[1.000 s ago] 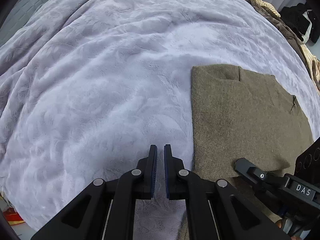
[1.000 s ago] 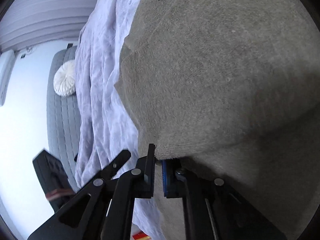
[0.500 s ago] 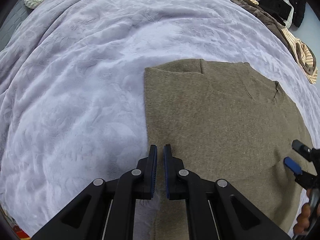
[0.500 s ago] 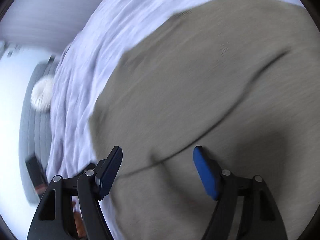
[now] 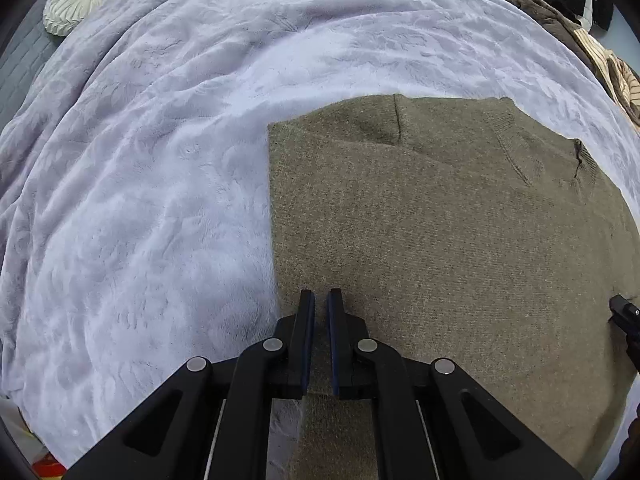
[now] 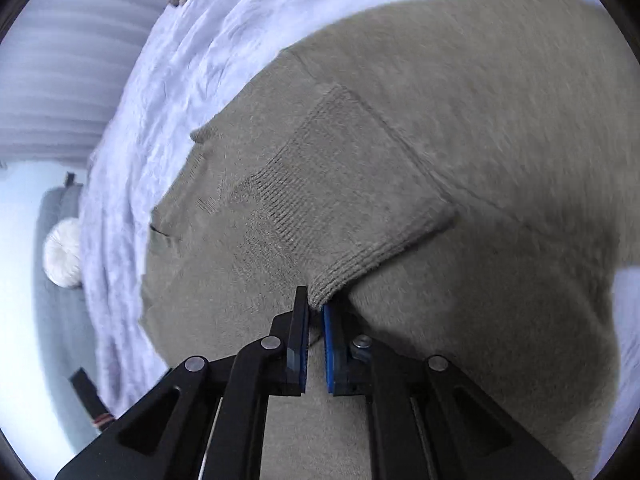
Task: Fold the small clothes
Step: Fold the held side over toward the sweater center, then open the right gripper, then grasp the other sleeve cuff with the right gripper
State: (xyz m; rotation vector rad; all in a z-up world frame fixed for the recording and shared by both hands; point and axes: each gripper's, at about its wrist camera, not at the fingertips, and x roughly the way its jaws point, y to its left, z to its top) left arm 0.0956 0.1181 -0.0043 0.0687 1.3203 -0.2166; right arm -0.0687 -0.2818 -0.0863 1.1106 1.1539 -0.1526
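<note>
The olive knit sweater [image 5: 460, 248] lies flat on the lavender blanket [image 5: 160, 200] covering the bed, nearer the bed's right edge in the left wrist view, w/ its straight folded side running up the middle of the bed.

Right gripper [image 6: 316, 312]: jaws have just been closing and now pinch the ribbed cuff [image 6: 332, 284] of a sleeve lying across the sweater body. Left gripper [image 5: 320, 300]: jaws pressed together, nothing between them, tips over the sweater's near left edge; can't tell if they touch the knit.

Handling, as a judgement: soft, limp, fairly thick knit, light enough for one pinch, not fragile, not slippery. It'll sag and drag, and the plush blanket prob. grips it, so lift rather than slide. Best holds are the ribbed cuffs, hem and corners, where the fabric is denser.

Around: a round white cushion [image 5: 80, 0] at the bed's far left corner, a heap of brown and striped clothes [image 5: 592, 40] along the far right edge. Both well apart from the sweater; nothing stands in the way.
</note>
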